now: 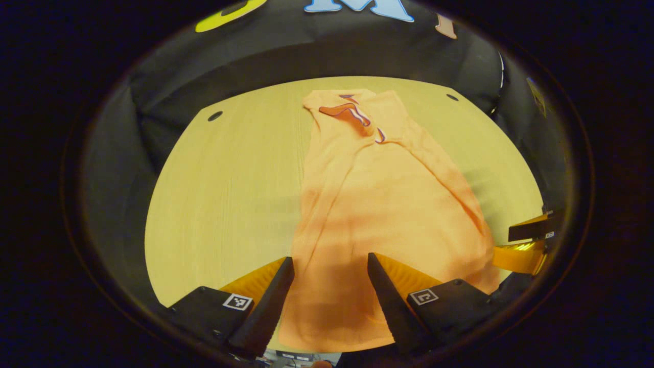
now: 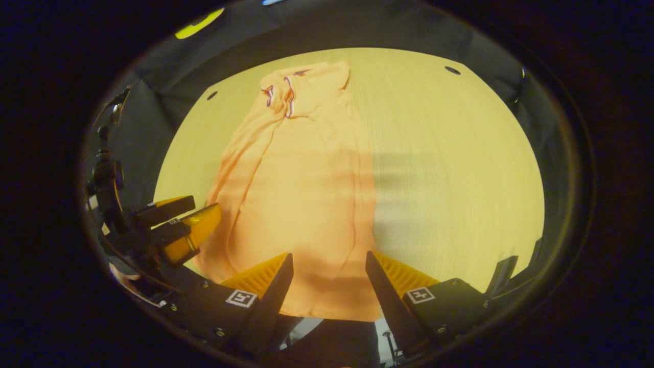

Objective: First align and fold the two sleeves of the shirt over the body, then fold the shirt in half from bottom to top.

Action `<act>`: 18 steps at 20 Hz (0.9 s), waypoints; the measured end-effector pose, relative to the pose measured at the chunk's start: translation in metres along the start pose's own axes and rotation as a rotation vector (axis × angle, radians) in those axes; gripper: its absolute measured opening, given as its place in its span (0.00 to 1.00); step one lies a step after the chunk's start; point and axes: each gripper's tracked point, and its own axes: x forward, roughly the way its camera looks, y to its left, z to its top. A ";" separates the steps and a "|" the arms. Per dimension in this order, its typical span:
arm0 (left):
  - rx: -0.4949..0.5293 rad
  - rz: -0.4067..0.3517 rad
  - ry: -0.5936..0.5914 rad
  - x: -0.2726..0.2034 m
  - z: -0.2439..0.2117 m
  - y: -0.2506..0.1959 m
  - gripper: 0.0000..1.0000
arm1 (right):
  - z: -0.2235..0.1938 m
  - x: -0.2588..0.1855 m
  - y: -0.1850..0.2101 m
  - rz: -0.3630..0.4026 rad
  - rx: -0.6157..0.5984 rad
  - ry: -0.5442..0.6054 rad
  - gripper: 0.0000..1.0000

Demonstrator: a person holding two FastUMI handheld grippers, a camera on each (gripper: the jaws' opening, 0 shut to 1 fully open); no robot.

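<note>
Lying lengthwise on the wooden table [image 1: 225, 194], the orange shirt [image 1: 378, 204] has both sleeves folded in. The left gripper [image 1: 331, 266] and right gripper [image 2: 329, 263] hover with jaws spread wide over its bottom hem, gripping nothing.

My left gripper view looks from above the table's [image 1: 230, 168] near edge, angled down along an orange shirt [image 1: 378, 204] toward the far wall. My right gripper view faces the same way from farther right, equally close. Both share the shirt [image 2: 301, 194], the tabletop [image 2: 449, 168] and the near hem.
</note>
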 end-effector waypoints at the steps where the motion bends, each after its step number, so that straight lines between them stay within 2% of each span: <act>1: 0.002 0.000 0.025 -0.004 -0.011 0.000 0.96 | -0.003 0.006 -0.001 -0.009 -0.005 0.028 0.93; 3: 0.019 0.012 0.079 -0.013 -0.031 0.003 0.96 | -0.008 0.011 -0.003 -0.037 -0.015 0.082 0.93; 4: 0.031 0.016 0.103 -0.017 -0.041 0.004 1.00 | -0.007 0.013 -0.002 -0.050 -0.017 0.108 0.93; 5: 0.040 0.018 0.125 -0.021 -0.050 0.004 1.00 | -0.007 0.015 -0.002 -0.060 -0.020 0.134 0.93; 6: 0.045 0.021 0.149 -0.026 -0.058 0.004 0.96 | -0.006 0.016 -0.001 -0.067 -0.025 0.160 0.93; 8: 0.043 0.027 0.187 -0.035 -0.073 0.004 0.96 | -0.003 0.017 -0.001 -0.082 -0.031 0.192 0.93; 10: 0.032 0.029 0.217 -0.019 -0.087 0.004 0.98 | -0.009 0.022 -0.001 -0.101 -0.043 0.211 0.93; 11: 0.023 0.022 0.210 -0.027 -0.079 0.001 1.00 | -0.011 0.025 0.000 -0.112 -0.051 0.222 0.93; 13: 0.028 0.021 0.217 -0.028 -0.079 0.000 0.93 | -0.013 0.027 -0.002 -0.132 -0.062 0.219 0.93; 14: 0.027 0.018 0.220 -0.028 -0.078 0.000 0.96 | -0.014 0.028 -0.003 -0.144 -0.062 0.224 0.93; 15: 0.012 0.013 0.229 -0.027 -0.079 -0.003 0.95 | -0.013 0.028 -0.004 -0.161 -0.065 0.226 0.93; 18: -0.009 -0.022 0.230 -0.026 -0.079 -0.004 0.92 | -0.013 0.029 -0.005 -0.192 -0.081 0.246 0.98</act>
